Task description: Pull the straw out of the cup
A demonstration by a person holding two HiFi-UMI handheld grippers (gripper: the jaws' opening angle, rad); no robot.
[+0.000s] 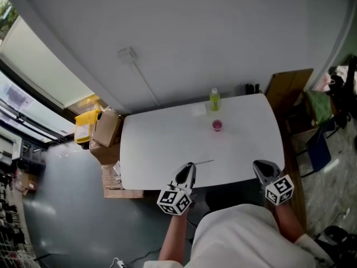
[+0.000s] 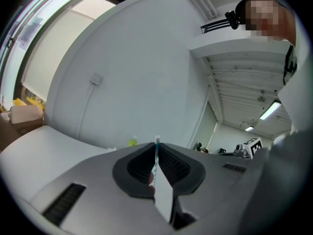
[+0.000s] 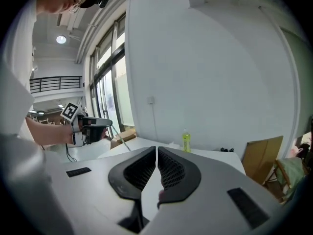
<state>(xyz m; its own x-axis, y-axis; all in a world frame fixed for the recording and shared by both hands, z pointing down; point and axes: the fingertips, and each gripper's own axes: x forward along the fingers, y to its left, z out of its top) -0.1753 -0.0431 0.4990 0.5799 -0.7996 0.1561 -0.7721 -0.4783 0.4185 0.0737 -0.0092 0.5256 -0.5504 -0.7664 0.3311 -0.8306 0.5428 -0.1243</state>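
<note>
Plainly, left gripper (image 2: 157, 147) jaws pinch the straw (image 2: 155, 158); right gripper (image 3: 156, 152) jaws closed, empty.

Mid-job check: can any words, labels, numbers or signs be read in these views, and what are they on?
No text can be read in any view.
Green bottle: label too small to read.
Yellow box: any print is too small and blurred.
Marker cubes: black-and-white square patterns only, no words or numbers.
</note>
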